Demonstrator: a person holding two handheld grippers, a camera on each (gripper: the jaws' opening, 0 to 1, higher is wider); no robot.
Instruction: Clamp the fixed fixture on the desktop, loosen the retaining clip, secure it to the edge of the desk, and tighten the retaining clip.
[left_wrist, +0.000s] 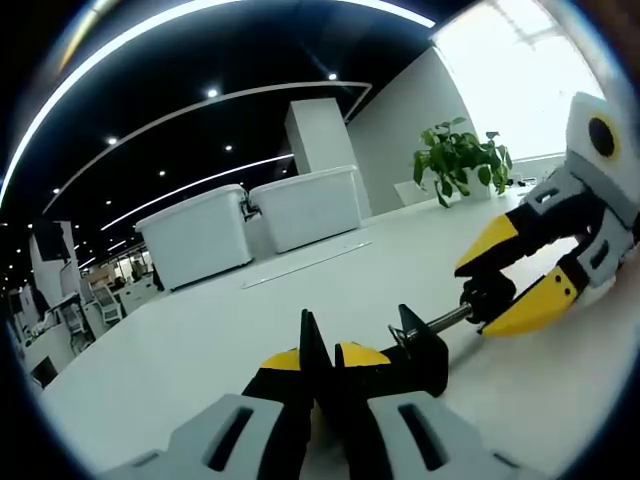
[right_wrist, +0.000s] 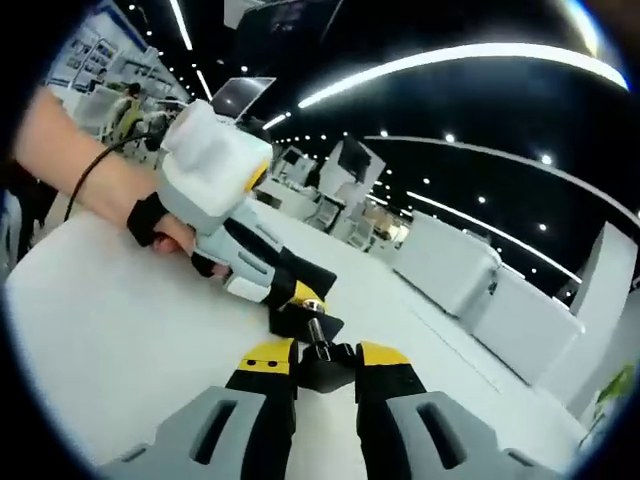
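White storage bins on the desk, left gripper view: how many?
2. One white bin sits left of centre at the far side of the desk; the second bin stands right beside it. More could be hidden behind them.

left gripper view: low over the white desk (left_wrist: 200, 340), facing two white bins (left_wrist: 250, 225) and a plant (left_wrist: 460, 160) | right gripper view: equally low, facing opposite | shared: black clamp (left_wrist: 425, 350), seen close, between them

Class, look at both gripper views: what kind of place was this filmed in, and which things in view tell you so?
Probably an open-plan office or lab: long ceiling light strips, rows of desks with monitors in the background, and a potted plant beside a bright window.
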